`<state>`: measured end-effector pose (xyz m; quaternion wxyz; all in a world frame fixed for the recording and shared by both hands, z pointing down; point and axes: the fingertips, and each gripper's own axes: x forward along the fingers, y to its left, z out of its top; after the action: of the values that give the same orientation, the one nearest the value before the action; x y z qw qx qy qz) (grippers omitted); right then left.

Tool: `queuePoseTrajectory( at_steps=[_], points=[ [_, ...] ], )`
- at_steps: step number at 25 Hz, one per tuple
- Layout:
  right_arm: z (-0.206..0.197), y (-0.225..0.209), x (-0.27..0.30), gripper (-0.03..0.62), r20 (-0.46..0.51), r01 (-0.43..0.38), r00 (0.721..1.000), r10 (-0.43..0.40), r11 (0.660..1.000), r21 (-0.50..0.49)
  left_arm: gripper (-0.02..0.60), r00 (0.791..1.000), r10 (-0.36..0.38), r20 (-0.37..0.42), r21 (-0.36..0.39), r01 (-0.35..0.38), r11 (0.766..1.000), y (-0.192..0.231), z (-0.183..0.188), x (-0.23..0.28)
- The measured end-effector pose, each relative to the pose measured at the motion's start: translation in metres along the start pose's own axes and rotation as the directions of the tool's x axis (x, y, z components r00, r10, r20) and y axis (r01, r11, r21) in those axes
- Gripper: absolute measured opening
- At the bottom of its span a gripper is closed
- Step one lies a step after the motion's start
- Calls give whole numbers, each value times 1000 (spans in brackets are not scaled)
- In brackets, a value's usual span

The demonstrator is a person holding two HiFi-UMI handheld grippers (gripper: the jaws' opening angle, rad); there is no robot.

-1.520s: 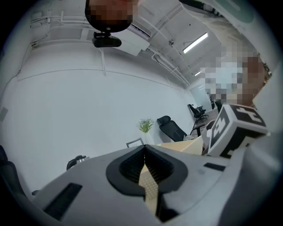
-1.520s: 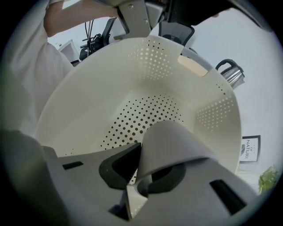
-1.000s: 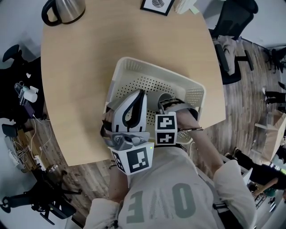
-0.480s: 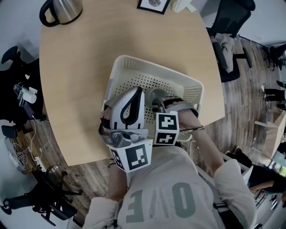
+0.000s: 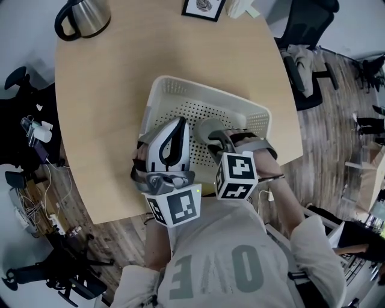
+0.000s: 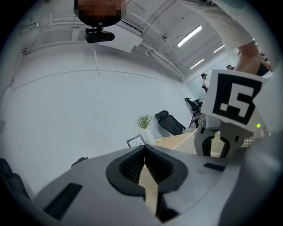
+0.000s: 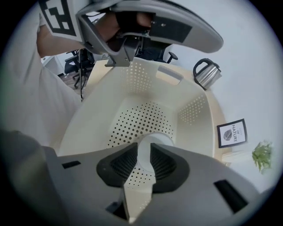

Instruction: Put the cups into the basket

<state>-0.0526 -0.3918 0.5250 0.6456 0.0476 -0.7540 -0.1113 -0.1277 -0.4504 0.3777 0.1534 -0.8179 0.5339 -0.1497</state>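
Note:
A white perforated basket (image 5: 198, 87) stands on the round wooden table (image 5: 108, 90). My right gripper (image 5: 218, 136) reaches into the basket from the near side and is shut on a pale cup (image 5: 209, 127) held over the basket floor. In the right gripper view the cup's rim (image 7: 152, 140) shows between the jaws of the right gripper (image 7: 143, 161), above the dotted basket floor (image 7: 141, 117). My left gripper (image 5: 178, 123) hovers over the basket's near left part. In the left gripper view the left gripper (image 6: 145, 165) is shut on nothing and points up at a white wall.
A steel kettle (image 5: 84, 15) sits at the table's far left and a framed picture (image 5: 203, 7) at the far edge. A potted plant (image 7: 261, 156) stands beside the picture. An office chair (image 5: 307, 36) stands to the right of the table.
My right gripper has swung a little to the right and its marker cube has turned. The cup sits slightly farther left in the basket. The left gripper has hardly moved.

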Motion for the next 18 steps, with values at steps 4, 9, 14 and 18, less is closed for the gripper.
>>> queuePoseTrajectory(
  at_steps=[4, 9, 14, 18],
  points=[
    [-2, -9, -16, 83, 27, 39, 999, -39, 999, 15, 9, 1000, 9, -20, 9, -8, 1000, 0, 1, 1],
    [3, -32, -47, 53, 131, 137, 981, -146, 988, 74, 9, 1000, 21, 7, -5, -21, 1000, 2, 18, 1],
    [7, -60, -93, 12, 266, 255, 910, -317, 936, 242, 9, 998, 50, 30, -5, -50, 999, 5, 40, 1],
    [4, -81, -138, -2, 393, 281, 784, -481, 839, 466, 9, 994, 101, 49, -23, -100, 995, 12, 67, 1]
  ],
)
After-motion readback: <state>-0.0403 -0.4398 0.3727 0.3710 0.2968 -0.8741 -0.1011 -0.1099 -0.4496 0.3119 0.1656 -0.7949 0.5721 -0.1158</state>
